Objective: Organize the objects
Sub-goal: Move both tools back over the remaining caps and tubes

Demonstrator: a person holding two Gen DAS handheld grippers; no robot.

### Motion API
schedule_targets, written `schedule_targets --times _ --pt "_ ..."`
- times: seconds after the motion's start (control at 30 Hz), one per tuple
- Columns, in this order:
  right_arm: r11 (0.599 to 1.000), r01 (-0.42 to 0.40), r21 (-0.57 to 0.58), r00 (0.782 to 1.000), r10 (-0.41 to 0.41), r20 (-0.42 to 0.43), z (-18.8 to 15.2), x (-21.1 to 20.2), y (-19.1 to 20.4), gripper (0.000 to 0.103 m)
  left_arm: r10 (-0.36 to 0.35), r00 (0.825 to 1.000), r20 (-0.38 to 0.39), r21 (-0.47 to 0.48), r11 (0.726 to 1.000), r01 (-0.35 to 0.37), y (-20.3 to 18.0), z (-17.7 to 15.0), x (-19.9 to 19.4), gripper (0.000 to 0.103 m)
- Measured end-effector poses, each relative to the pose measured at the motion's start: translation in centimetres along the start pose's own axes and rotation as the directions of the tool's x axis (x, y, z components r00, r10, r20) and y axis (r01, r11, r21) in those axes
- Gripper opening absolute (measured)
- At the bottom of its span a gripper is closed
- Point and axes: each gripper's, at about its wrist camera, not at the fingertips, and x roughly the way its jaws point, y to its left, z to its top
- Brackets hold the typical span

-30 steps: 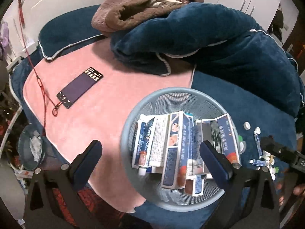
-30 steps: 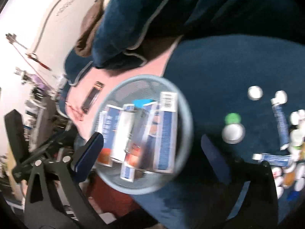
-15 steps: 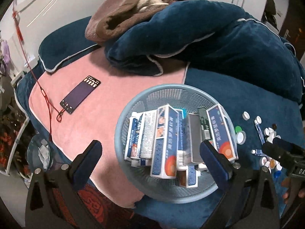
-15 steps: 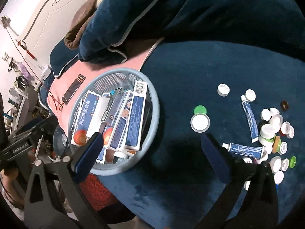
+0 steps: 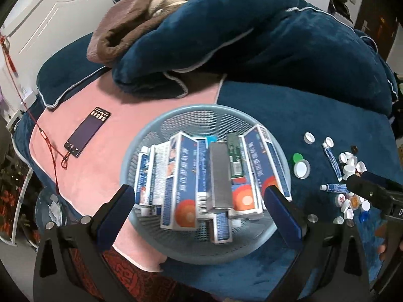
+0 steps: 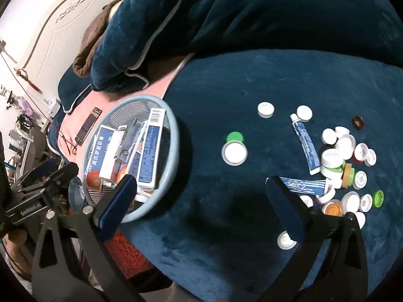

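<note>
Left wrist view: the left tongs [image 5: 200, 200] hang spread wide and hold nothing.
Basket: a round pale-blue plastic mesh basket [image 5: 191, 115] sits between and just beyond the two blue finger pads [image 5: 117, 207].
Boxes: blue-and-white cardboard boxes [image 5: 180, 173] with orange circles stand packed on edge inside the basket.
Bedding: a pink blanket [image 5: 121, 130] lies under the basket's left side, a dark blue plush cover [image 5: 314, 115] under its right.
Phone: a dark smartphone [image 5: 87, 131] lies on the pink blanket, far left of the tongs.
Loose items: small white bottle caps [image 5: 351, 162] and thin blue-and-white ointment tubes [image 5: 333, 159] lie right of the basket.

Right wrist view: the right tongs [image 6: 201, 198] are spread wide, empty, above the blue cover [image 6: 252, 75].
Basket: it sits at the left finger [image 6: 117, 202], boxes [image 6: 148, 151] inside.
Caps: a heap of white, green and orange caps [image 6: 342, 151] lies beyond the right finger, well apart from the basket [image 6: 173, 136].
Tubes: one tube [image 6: 306, 144] lies ahead; another [image 6: 304, 185] lies just beside the right fingertip.
Lone caps: a large white cap [image 6: 234, 153] touching a green cap [image 6: 234, 137] lies between the fingers, farther ahead.
</note>
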Motion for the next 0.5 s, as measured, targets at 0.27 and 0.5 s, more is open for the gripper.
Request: schedule_targets --times 0.27,0.5 --pt "0.999 0.015 0.035 1.0 -0.015 0.007 -0.4 -0.7 -1.9 0.103 -0.055 0.998 -0.022 0.013 0.998 0.055 -2.0 -0.2 0.3 0.102" --pt "0.998 0.039 0.053 0.999 -0.04 0.008 -1.1 -1.2 -3.5 0.103 -0.068 0.998 -0.016 0.085 0.994 0.07 -4.8 -0.7 -0.1 0.102"
